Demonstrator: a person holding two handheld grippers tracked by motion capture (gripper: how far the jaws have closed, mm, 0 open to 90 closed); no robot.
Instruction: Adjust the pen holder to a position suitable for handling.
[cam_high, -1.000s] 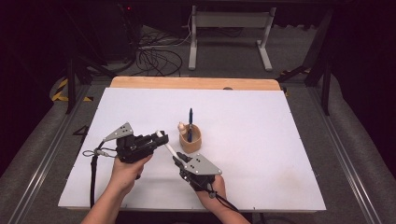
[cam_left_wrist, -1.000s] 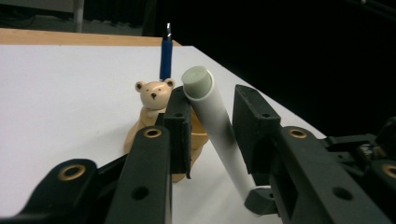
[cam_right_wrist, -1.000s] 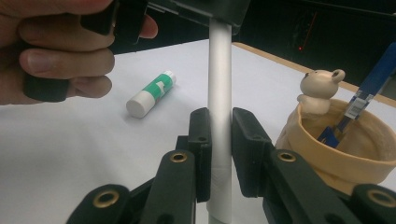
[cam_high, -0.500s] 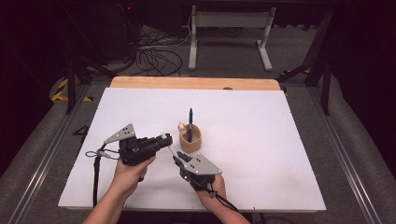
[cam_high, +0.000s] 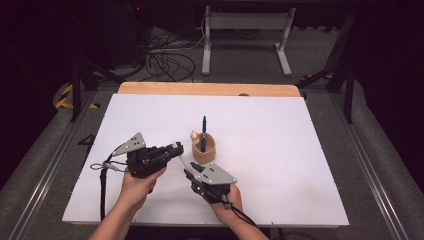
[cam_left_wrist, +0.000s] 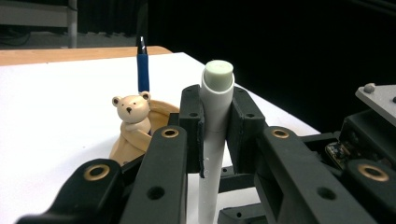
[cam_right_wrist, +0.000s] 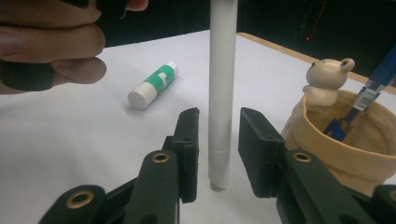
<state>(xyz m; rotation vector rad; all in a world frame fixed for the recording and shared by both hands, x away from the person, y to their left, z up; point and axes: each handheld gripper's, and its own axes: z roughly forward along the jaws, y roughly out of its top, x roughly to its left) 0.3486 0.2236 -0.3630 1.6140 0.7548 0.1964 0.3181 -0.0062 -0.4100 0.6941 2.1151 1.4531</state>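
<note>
On the left of the white bench (cam_high: 300, 165), the left tool (cam_left_wrist: 215, 128) is seen clamped tight on a white pen (cam_left_wrist: 215, 140), its pads pressed against the barrel just below the pale green end. The pen is held off the bench, near the front, just left of the tan bear-shaped holder (cam_high: 204, 148). A green-and-white glue stick (cam_right_wrist: 153, 86) is seen lying on the bench behind the pen in the right gripper view. To the right, the right tool (cam_right_wrist: 218, 151) is set around the lower end of the same pen, its jaws having just been opening, so that a gap is visible on each side and the pen is no longer gripped there. A blue pen (cam_high: 204, 131) is already stood upright in the holder. The handover to the left tool is judged done; the white pen is not yet in the holder, and the glue stick is likely left as well.
</note>
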